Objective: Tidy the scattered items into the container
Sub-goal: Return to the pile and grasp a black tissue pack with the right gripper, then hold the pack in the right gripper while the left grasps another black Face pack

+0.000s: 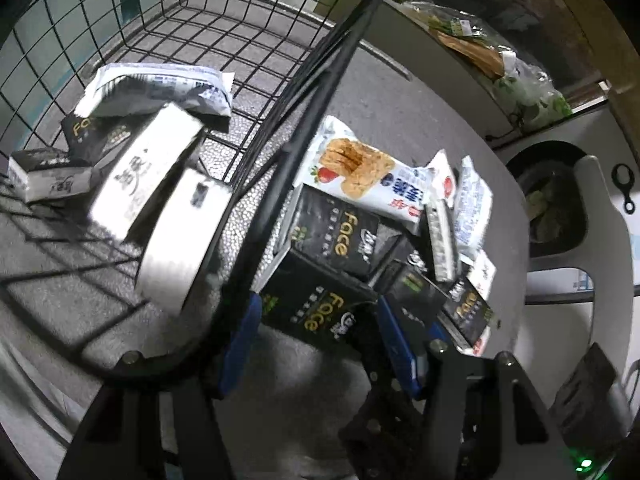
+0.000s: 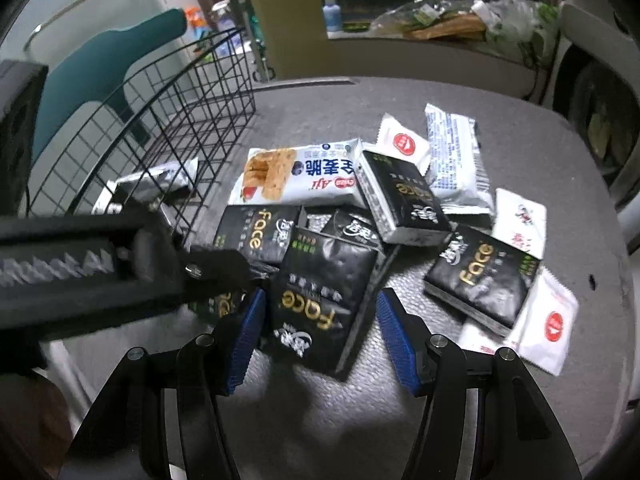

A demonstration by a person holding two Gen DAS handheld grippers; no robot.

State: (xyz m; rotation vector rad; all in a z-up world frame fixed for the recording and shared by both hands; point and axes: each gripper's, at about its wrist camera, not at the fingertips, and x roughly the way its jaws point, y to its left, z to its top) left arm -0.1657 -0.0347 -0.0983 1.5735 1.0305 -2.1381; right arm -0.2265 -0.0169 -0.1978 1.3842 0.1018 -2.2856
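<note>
A black wire basket (image 1: 120, 20) stands on the left of the grey table (image 2: 540, 128). Inside it lie white tissue packs (image 1: 152, 172), a black Face pack (image 1: 92, 132) and a white snack packet (image 1: 160, 88). My left gripper (image 1: 320, 344) hovers open at the basket's near rim, over the pile, holding nothing. In the right wrist view the pile beside the basket (image 2: 180, 112) has a cereal bar packet (image 2: 296, 176), several black Face packs and white sachets (image 2: 548, 320). My right gripper (image 2: 322, 340) is open, with its blue fingers on either side of one black Face pack (image 2: 320, 300).
The left gripper's black body (image 2: 80, 272) reaches in from the left, close to my right gripper. A teal chair (image 2: 112, 60) stands behind the basket. Plastic bags of greens (image 2: 440, 20) lie on a counter at the back. A washing machine drum (image 1: 556, 200) is beyond the table's right edge.
</note>
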